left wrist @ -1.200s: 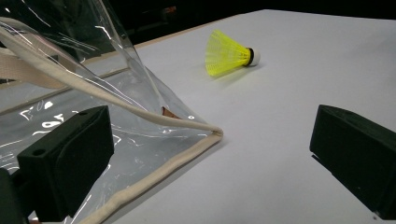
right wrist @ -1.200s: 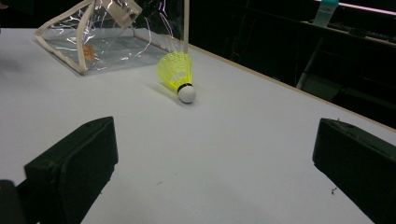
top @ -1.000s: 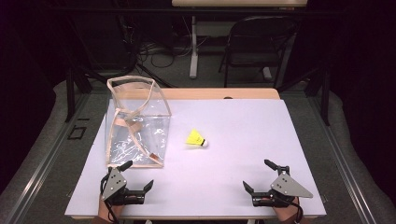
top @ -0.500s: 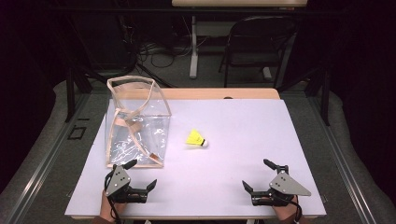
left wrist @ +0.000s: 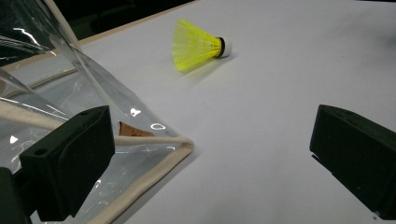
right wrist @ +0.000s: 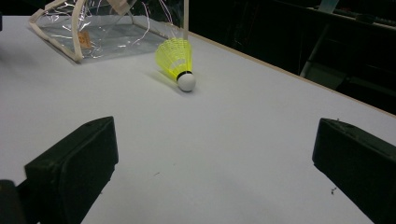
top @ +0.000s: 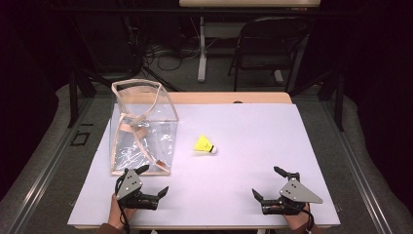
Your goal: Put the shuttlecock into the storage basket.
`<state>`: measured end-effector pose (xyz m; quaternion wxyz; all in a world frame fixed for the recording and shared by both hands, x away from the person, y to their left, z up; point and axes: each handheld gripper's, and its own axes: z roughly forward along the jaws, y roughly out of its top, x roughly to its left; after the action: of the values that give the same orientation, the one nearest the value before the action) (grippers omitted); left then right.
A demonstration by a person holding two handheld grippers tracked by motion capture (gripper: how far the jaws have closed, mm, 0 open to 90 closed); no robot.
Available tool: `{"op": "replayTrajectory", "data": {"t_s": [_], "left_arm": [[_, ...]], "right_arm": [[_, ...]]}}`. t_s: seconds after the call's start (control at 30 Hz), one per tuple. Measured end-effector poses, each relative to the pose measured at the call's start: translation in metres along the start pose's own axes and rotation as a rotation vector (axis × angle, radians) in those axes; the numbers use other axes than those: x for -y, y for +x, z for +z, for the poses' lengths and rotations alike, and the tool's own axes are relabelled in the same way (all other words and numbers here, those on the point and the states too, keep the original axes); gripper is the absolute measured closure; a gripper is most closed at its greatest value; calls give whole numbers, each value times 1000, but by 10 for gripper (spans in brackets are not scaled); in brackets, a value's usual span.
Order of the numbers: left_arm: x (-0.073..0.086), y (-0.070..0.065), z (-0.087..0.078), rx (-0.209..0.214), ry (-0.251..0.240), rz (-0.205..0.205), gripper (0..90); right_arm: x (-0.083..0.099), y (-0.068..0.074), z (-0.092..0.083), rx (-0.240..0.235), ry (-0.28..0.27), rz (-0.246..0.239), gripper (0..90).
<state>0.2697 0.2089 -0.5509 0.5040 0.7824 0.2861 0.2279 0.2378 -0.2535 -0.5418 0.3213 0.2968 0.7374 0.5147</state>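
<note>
On the table (top: 272,131), one shuttlecock (top: 205,145), one bag (top: 142,131).

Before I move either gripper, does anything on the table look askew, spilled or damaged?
Nothing spilled or damaged. The yellow shuttlecock lies on its side on the white table, apart from the clear bag. The bag stands open but slumped, its trim twisted. Both grippers, left and right, are open.
</note>
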Motion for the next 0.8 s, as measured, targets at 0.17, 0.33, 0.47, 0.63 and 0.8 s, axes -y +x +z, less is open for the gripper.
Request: {"op": "replayTrajectory", "data": {"t_s": [0.17, 0.33, 0.47, 0.63, 0.8], "left_arm": [[-2, 0, 4, 13, 8, 3, 0], [-4, 0, 7, 17, 5, 1, 0], [-8, 1, 11, 31, 9, 3, 0], [-13, 2, 13, 44, -1, 1, 0], [-19, 5, 18, 61, 0, -5, 0]], "right_arm": [[0, 0, 0, -2, 3, 1, 0], [0, 0, 1, -3, 5, 1, 0], [0, 0, 1, -3, 7, 1, 0], [0, 1, 1, -2, 9, -1, 0], [0, 1, 0, -3, 6, -3, 0]]}}
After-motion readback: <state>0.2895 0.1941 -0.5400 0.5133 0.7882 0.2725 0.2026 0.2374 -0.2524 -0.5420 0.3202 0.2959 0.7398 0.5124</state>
